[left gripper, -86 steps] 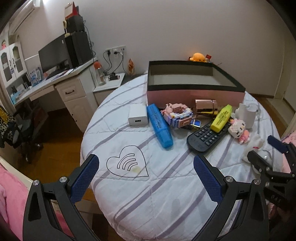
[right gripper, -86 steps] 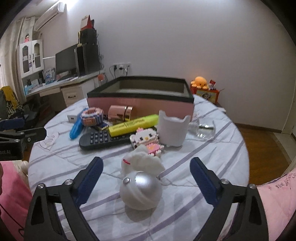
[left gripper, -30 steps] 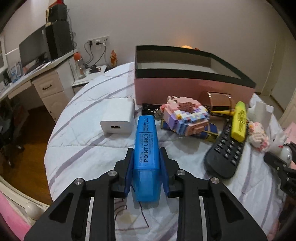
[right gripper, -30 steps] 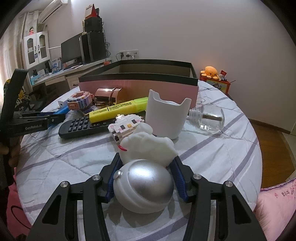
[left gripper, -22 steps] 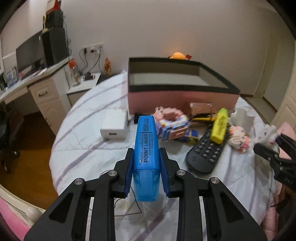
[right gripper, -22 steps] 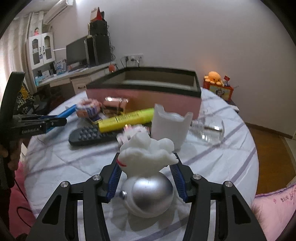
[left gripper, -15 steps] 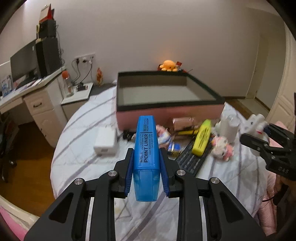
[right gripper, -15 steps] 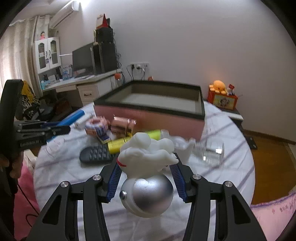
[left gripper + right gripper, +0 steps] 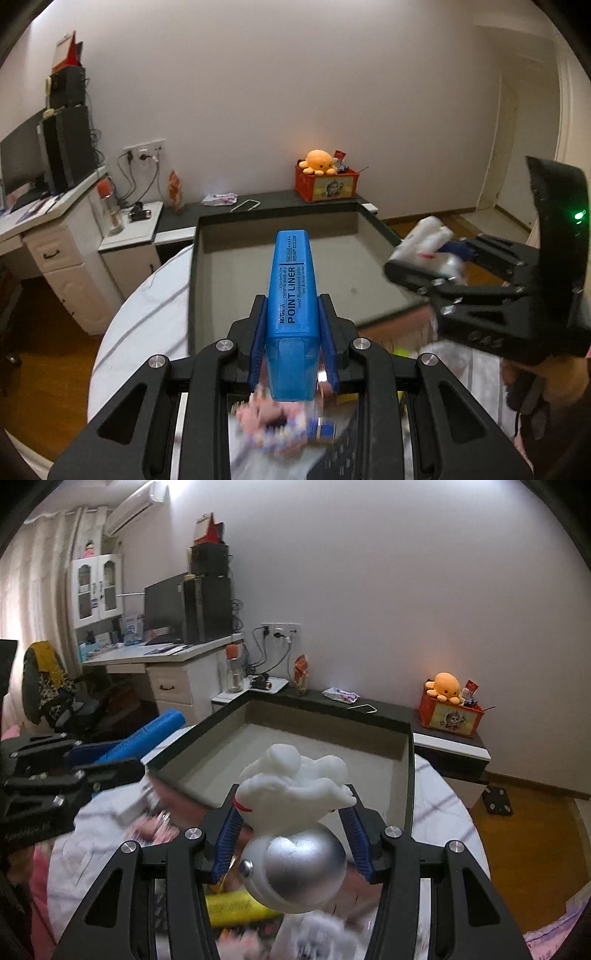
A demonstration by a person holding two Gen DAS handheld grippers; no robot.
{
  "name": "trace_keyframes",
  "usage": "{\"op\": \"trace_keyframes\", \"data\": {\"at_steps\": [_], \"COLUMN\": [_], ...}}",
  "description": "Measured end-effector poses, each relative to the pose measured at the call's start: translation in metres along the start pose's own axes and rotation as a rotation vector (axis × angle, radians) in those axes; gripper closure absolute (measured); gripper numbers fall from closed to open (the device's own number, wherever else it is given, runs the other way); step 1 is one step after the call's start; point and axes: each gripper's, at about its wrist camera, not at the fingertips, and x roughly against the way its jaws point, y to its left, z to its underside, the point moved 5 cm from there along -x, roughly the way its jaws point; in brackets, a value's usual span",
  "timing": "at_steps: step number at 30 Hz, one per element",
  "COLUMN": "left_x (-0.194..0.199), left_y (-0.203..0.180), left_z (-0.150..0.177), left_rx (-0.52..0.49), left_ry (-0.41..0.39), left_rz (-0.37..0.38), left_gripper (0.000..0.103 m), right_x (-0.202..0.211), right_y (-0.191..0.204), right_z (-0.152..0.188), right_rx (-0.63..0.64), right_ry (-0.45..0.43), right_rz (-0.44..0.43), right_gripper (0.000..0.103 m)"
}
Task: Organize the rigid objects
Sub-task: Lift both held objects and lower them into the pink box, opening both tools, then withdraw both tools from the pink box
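My left gripper (image 9: 291, 308) is shut on a blue highlighter (image 9: 291, 288) labelled POINT LINER, held in the air and pointing over the open pink box with a black rim (image 9: 280, 216). My right gripper (image 9: 291, 814) is shut on a white figurine with a silver ball base (image 9: 295, 794), raised above the near wall of the same box (image 9: 332, 710). In the left wrist view the right gripper (image 9: 428, 258) and its figurine (image 9: 424, 243) hover at the box's right edge. In the right wrist view the left gripper (image 9: 96, 760) and blue highlighter (image 9: 147, 731) are at the left.
Below the grippers, blurred, lie a yellow highlighter (image 9: 236, 908), a pink brick toy (image 9: 273, 421) and a remote on the round striped table (image 9: 140, 314). Behind the box stand a white desk (image 9: 55, 229) and an orange crate with an octopus plush (image 9: 448, 709).
Both grippers have lifted their objects off the table and carried them up and forward, from among the clutter to above the box. The grips have not changed.
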Motion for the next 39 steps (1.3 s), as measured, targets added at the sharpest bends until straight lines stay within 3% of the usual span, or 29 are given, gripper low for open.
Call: {"op": "trace_keyframes", "data": {"at_steps": [8, 15, 16, 17, 20, 23, 29, 34, 39], "left_x": [-0.065, -0.081, -0.079, -0.077, -0.059, -0.037, 0.031, 0.084, 0.117], "left_y": [0.012, 0.016, 0.017, 0.018, 0.023, 0.028, 0.035, 0.032, 0.023], "left_z": [-0.001, 0.017, 0.017, 0.017, 0.017, 0.016, 0.025, 0.046, 0.071], "left_rx": [0.016, 0.02, 0.024, 0.028, 0.048, 0.075, 0.124, 0.13, 0.115], "left_ry": [0.096, 0.144, 0.142, 0.139, 0.101, 0.063, -0.043, -0.1, -0.105], "left_rz": [0.001, -0.019, -0.02, -0.022, -0.051, -0.075, -0.12, -0.136, -0.13], "left_gripper": [0.076, 0.075, 0.073, 0.063, 0.034, 0.015, 0.002, 0.0, 0.0], "right_x": [-0.063, -0.071, -0.07, -0.069, -0.059, -0.044, 0.018, 0.083, 0.134], "right_y": [-0.015, -0.019, -0.019, -0.019, -0.022, -0.02, -0.007, 0.01, 0.023], "right_z": [0.003, 0.008, 0.009, 0.008, 0.006, 0.003, -0.002, 0.005, 0.019], "right_rx": [-0.023, -0.017, -0.017, -0.017, -0.041, -0.055, -0.084, -0.093, -0.093], "right_ry": [0.112, 0.177, 0.175, 0.169, 0.137, 0.104, -0.022, -0.131, -0.222], "right_rz": [0.031, 0.053, 0.056, 0.059, 0.053, 0.062, 0.053, 0.063, 0.083], "right_gripper": [0.05, 0.049, 0.048, 0.046, 0.039, 0.024, 0.021, 0.019, 0.016]}}
